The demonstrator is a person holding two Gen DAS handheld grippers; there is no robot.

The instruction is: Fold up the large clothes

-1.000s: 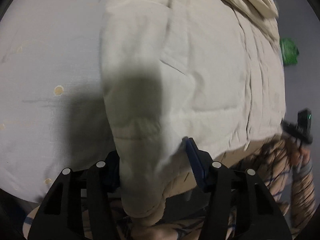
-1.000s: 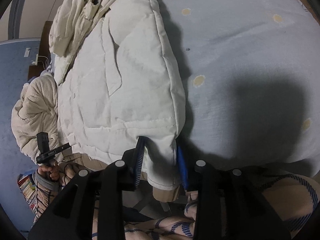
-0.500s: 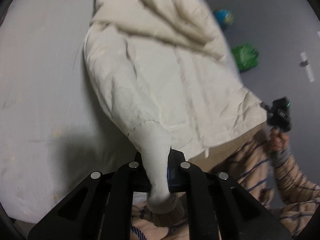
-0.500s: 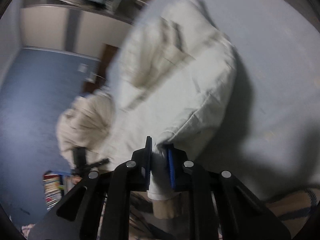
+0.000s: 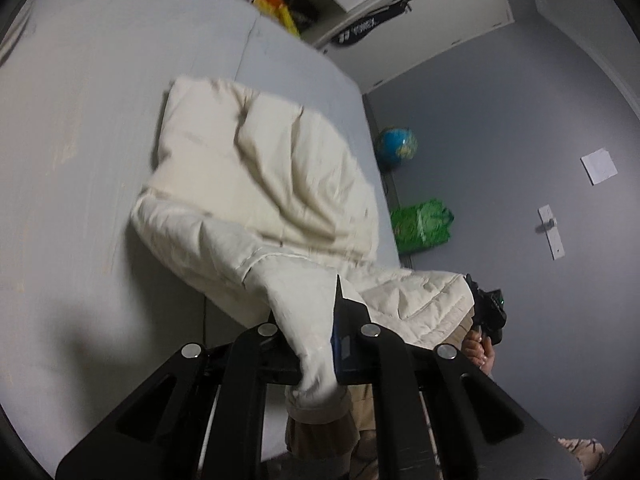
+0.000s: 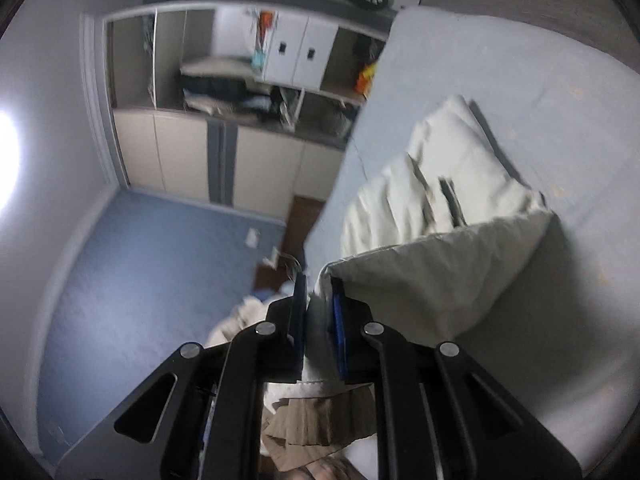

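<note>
a wide bed with a pale grey-blue sheet (image 5: 104, 128) fills most of both views, with grey walls, a blue carpeted floor (image 6: 132, 280) and an open wardrobe with shelves (image 6: 240, 92) beyond it. a small blue globe (image 5: 396, 147) and a green plastic bag (image 5: 420, 226) sit on the floor just beside the bed's edge.

the large cream quilted jacket (image 5: 260, 176) lies on the bed, its body stretching away from both tools toward the far end. its near end is lifted off the sheet. the left gripper (image 5: 316, 332) is clenched on a cream sleeve end with a tan ribbed cuff (image 5: 316, 412) hanging below the jaws. the right gripper (image 6: 318, 320) is likewise pinched tight on the jacket's near edge, a tan ribbed hem dangling under it. in the left wrist view the person's hand (image 5: 480, 350) bearing the right tool shows at the jacket's other near corner.

the jacket's long axis runs forward from the two tools, which hold one near corner each, neither clearly nearer the far end. the fold, i judge, calls for carrying both held corners forward together over the body, kept level so the edge lands square.
</note>
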